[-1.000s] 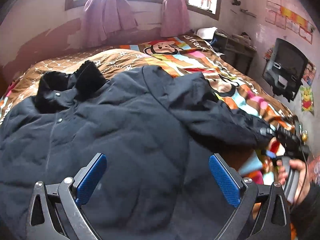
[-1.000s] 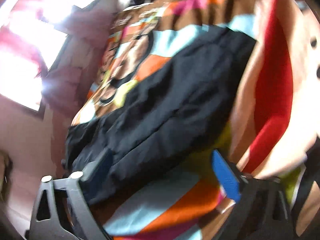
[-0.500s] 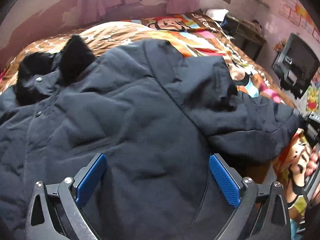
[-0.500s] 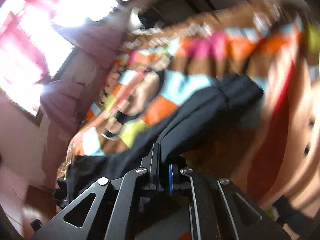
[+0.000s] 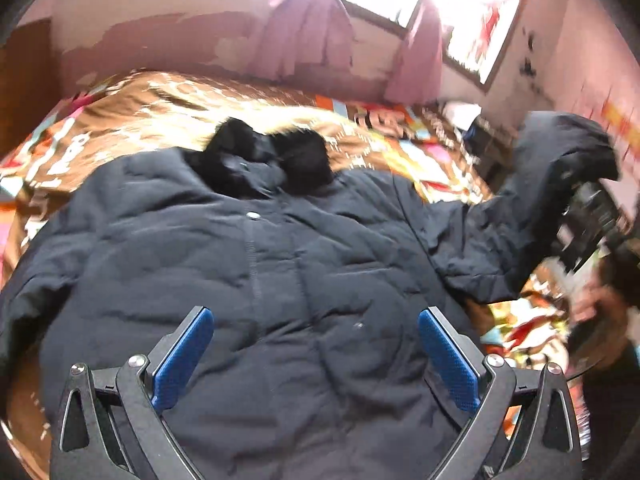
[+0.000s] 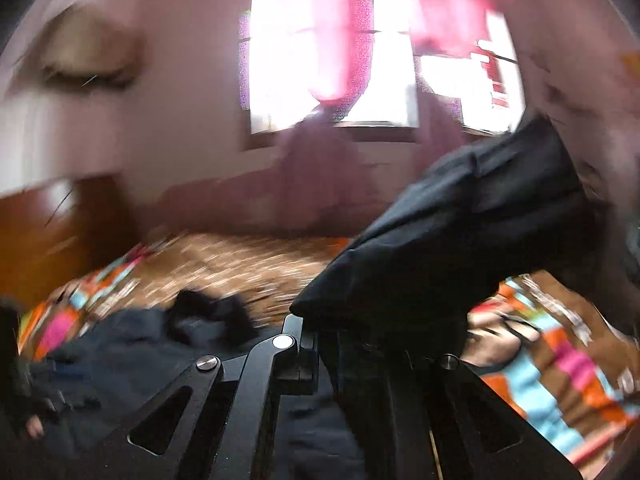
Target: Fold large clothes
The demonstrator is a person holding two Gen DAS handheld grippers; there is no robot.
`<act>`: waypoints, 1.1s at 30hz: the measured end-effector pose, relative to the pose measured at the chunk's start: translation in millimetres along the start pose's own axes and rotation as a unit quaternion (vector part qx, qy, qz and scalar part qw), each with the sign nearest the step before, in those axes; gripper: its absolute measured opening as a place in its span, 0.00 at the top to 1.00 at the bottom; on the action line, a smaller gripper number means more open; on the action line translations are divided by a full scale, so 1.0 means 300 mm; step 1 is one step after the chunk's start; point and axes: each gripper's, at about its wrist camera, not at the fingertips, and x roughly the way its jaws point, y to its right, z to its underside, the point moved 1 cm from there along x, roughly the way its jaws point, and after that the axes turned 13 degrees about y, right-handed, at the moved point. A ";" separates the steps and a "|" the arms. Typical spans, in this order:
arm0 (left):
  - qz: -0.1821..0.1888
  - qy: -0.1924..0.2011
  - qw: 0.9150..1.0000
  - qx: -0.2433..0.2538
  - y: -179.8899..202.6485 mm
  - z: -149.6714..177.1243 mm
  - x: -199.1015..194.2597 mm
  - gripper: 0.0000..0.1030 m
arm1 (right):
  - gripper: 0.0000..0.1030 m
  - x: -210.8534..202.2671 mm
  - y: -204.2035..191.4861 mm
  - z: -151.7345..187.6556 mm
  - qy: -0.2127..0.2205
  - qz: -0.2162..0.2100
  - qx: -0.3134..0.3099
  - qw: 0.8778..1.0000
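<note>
From the left wrist camera, a dark navy padded jacket (image 5: 280,280) lies spread front-up across a bed (image 5: 168,116) covered with a brown and brightly coloured quilt. Its black furry collar (image 5: 276,156) sits at the far end, toward the wall with the window (image 5: 400,4) and pink curtains (image 5: 308,36). A snap button shows on the closed placket below the collar. The left gripper (image 5: 316,356) hangs over the lower part of the jacket body, its blue-padded fingers (image 5: 182,356) spread wide with nothing between them, not touching the cloth. At the right edge, the jacket's sleeve (image 5: 560,168) is lifted off the bed and rises up to the right gripper (image 5: 588,220), which is blurred; a hand (image 5: 596,304) shows below it.

From the right wrist camera, the picture is smeared by motion. The right gripper (image 6: 316,340) has its fingers pressed together, pinching the sleeve (image 6: 460,240), whose dark cloth bulges up and to the right above them and hides the tips. Beyond, the rest of the jacket (image 6: 132,344) and its collar lie low on the bed (image 6: 248,264), with the bright window (image 6: 328,60) behind.
</note>
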 end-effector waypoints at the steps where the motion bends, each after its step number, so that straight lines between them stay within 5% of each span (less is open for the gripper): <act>1: 0.004 0.007 1.000 -0.007 -0.031 -0.001 -0.036 0.00 | 0.94 -0.001 -0.060 0.006 -0.002 -0.016 -0.018 1.000; 8: 0.011 0.034 0.998 -0.046 -0.226 0.050 -0.172 0.00 | 0.94 -0.030 -0.495 0.168 -0.065 -0.138 -0.106 0.983; 10: 0.013 0.026 0.997 -0.069 -0.279 0.088 -0.167 0.00 | 0.92 -0.045 -0.583 0.272 -0.114 -0.167 -0.120 0.972; 13: 0.016 0.006 0.996 -0.089 -0.333 0.142 -0.132 0.01 | 0.75 -0.009 -0.692 0.436 -0.212 -0.215 -0.128 0.945; 15: 0.019 -0.007 0.994 -0.103 -0.358 0.176 -0.105 0.01 | 0.51 -0.033 -0.717 0.525 -0.261 -0.231 -0.130 0.928; 18: 0.028 -0.025 0.992 -0.123 -0.374 0.211 -0.049 0.01 | 0.43 -0.116 -0.666 0.543 -0.267 -0.250 -0.114 0.924; 21: 0.037 -0.046 0.987 -0.149 -0.361 0.230 0.029 0.04 | 0.37 -0.220 -0.574 0.507 -0.250 -0.245 -0.093 0.932; 22: 0.033 -0.052 0.986 -0.155 -0.358 0.236 0.048 0.12 | 0.36 -0.237 -0.542 0.491 -0.246 -0.240 -0.090 0.935; 25: 0.000 -0.085 0.982 -0.170 -0.338 0.251 0.143 0.62 | 0.35 -0.282 -0.421 0.444 -0.235 -0.206 -0.082 0.947; 28: -0.059 -0.083 0.980 -0.170 -0.331 0.245 0.183 0.91 | 0.35 -0.276 -0.315 0.410 -0.225 -0.166 -0.069 0.958; 33: -0.118 -0.011 0.985 -0.121 -0.299 0.168 0.084 0.95 | 0.34 -0.240 -0.195 0.346 -0.189 -0.095 -0.048 0.976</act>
